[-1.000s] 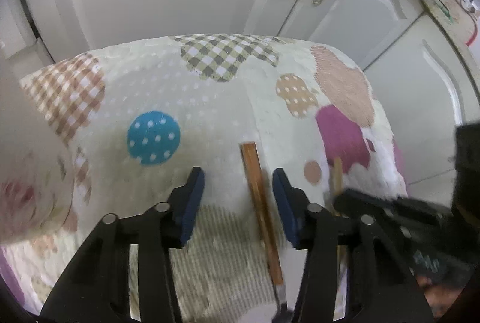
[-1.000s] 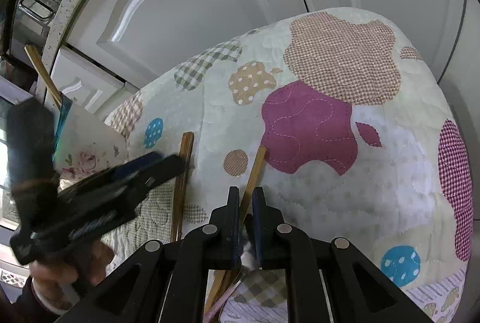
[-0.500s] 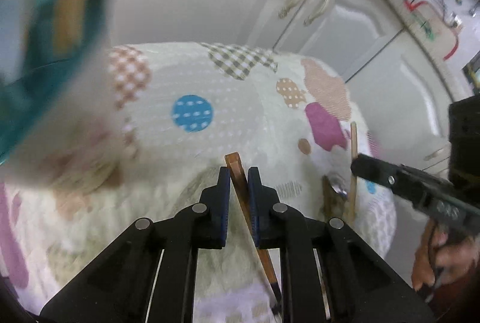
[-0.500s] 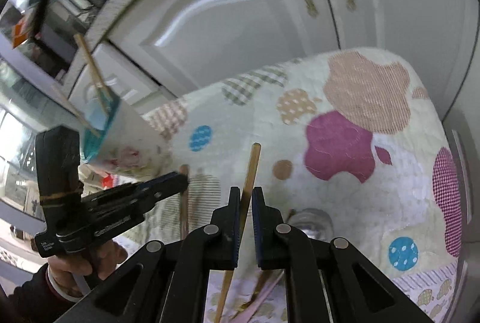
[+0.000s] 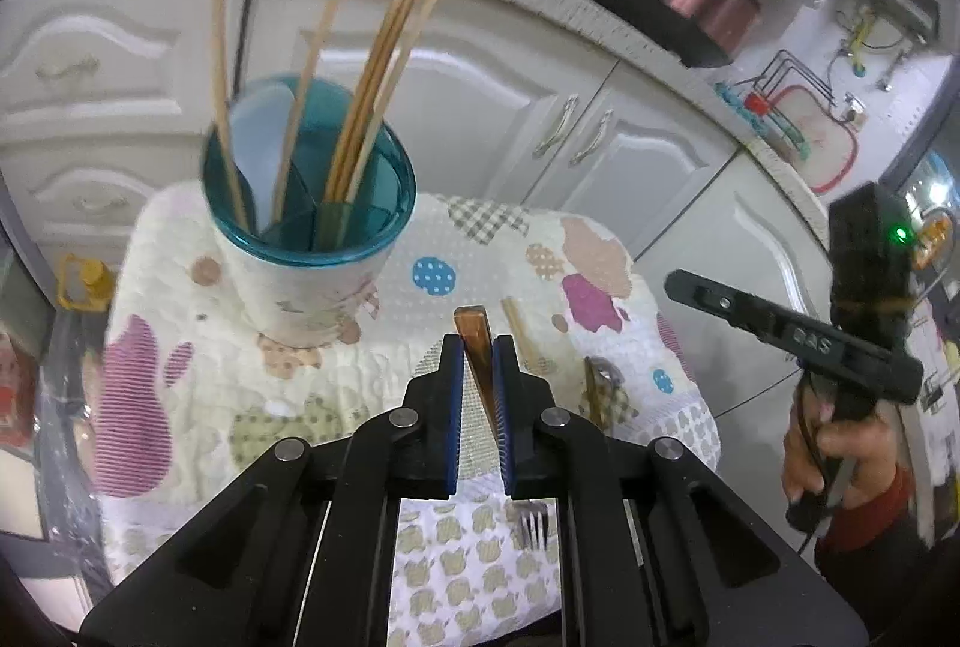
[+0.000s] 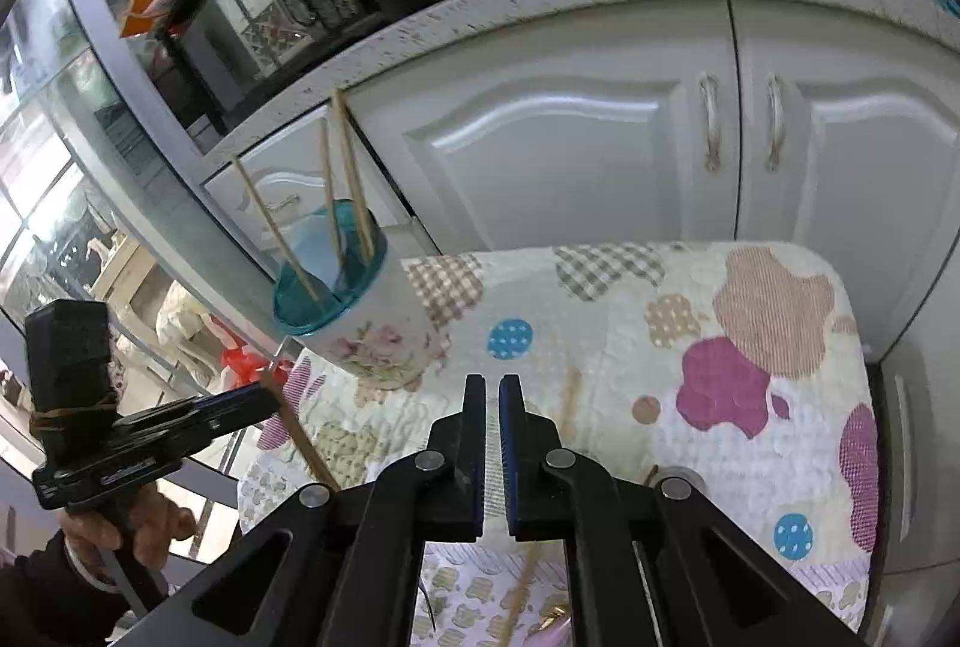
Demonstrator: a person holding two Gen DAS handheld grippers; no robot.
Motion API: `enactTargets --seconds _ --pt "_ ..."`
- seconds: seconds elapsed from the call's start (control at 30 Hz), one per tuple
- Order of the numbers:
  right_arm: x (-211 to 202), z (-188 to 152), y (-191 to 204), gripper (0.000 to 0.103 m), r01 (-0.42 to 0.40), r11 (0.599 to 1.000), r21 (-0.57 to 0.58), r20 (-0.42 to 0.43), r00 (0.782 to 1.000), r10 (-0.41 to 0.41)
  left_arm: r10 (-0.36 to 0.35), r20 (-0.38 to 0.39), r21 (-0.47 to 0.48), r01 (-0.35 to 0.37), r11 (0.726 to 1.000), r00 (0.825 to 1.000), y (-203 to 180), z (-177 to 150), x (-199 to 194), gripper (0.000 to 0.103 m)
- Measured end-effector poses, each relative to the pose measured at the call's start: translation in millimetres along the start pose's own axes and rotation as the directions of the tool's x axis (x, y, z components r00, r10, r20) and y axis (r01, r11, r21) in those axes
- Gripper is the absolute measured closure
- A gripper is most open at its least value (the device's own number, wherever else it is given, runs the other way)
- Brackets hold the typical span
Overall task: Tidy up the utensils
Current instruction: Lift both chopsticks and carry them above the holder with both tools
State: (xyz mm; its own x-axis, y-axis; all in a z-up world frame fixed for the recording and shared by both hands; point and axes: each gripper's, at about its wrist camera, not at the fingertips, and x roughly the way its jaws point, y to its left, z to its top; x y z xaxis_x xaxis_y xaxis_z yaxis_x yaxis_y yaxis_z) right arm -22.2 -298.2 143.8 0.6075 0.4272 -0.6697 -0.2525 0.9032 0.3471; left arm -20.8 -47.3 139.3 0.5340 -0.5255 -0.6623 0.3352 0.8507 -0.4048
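A: Left wrist view. How is the claw doing?
B: The left gripper [image 5: 478, 347] is angling down over the quilted cloth [image 5: 180, 407]. Its jaws have just been closing and are clamping a brown-handled utensil [image 5: 471, 323].
A: And the right?
B: The right gripper [image 6: 492, 383] is slanting down, clenched, with nothing showing between the pads. The utensil holder [image 5: 300, 287] is standing near the cloth's far left corner.

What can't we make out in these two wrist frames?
1. Left wrist view: the fork shaft is hidden between the shut left tongs; only the handle tip and tines show.
2. Right wrist view: the chopstick is blurred and runs behind the shut right tongs; contact unclear.
3. Left wrist view: the holder wall hides its bottom.
4. Left wrist view: the metal utensil is too blurred to identify.
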Motion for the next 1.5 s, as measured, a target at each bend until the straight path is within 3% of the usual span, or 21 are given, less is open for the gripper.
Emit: enactTargets --seconds 0.1,0.2,0.23,0.27,0.33,0.43,0.53,0.6,0.67,0.9,1.23,1.37,1.5 --pt "6 -2 4 0.099 -0.002 1.000 -0.007 -0.019 1.000 0.001 0.014 0.018 0.028 -0.015 0.999 1.000 -1 -5 -14 0.095" --pt "29 -9 1 0.099 0.029 0.999 -0.012 -0.111 0.993 -0.030 0.017 0.022 0.021 -0.017 1.000 1.000 3 -11 -20 0.095" --pt "43 -14 -2 0.093 0.077 0.997 -0.017 -0.137 0.987 -0.079 0.016 0.024 0.015 -0.017 1.000 1.000 6 -13 -23 0.095" --pt "54 -17 -6 0.080 0.103 0.995 -0.016 -0.159 0.982 -0.105 0.012 0.025 0.004 -0.012 1.000 1.000 8 -13 -25 0.095" --pt "79 -23 -15 0.072 0.127 0.992 0.009 -0.212 0.970 -0.122 0.009 0.029 -0.014 -0.009 1.000 1.000 12 -15 -28 0.095" --pt "122 -30 -30 0.074 0.151 0.988 0.040 -0.282 0.950 -0.134 0.008 0.040 -0.024 -0.007 1.000 0.999 12 -17 -32 0.095" --pt "151 -33 -36 0.095 0.179 0.983 0.029 -0.281 0.946 -0.164 0.008 0.046 -0.027 -0.007 1.000 0.999 11 -19 -35 0.095" --pt "153 -30 -32 0.097 0.183 0.983 0.000 -0.276 0.945 -0.176 0.005 0.048 -0.029 -0.003 1.000 0.999 11 -19 -37 0.095" --pt "143 -27 -28 0.098 0.144 0.990 0.003 -0.261 0.955 -0.138 0.001 0.050 -0.026 0.000 1.000 0.999 11 -20 -39 0.096" --pt "77 -14 -11 0.098 0.078 0.996 -0.037 -0.134 0.988 -0.082 -0.003 0.065 0.000 0.003 1.000 0.998 7 -19 -43 0.096" --pt "68 -9 5 0.098 0.007 1.000 -0.022 -0.117 0.993 -0.009 0.012 0.060 -0.023 -0.010 1.000 0.998 14 -16 -37 0.096" --pt "69 -11 5 0.098 0.002 1.000 -0.014 -0.129 0.992 -0.003 0.028 0.042 -0.097 -0.024 0.995 0.999 32 -9 -23 0.096" --pt "67 -12 6 0.098 -0.004 1.000 -0.018 -0.139 0.990 0.001 0.056 0.009 -0.221 -0.053 0.974 0.998 63 -13 -15 0.096"
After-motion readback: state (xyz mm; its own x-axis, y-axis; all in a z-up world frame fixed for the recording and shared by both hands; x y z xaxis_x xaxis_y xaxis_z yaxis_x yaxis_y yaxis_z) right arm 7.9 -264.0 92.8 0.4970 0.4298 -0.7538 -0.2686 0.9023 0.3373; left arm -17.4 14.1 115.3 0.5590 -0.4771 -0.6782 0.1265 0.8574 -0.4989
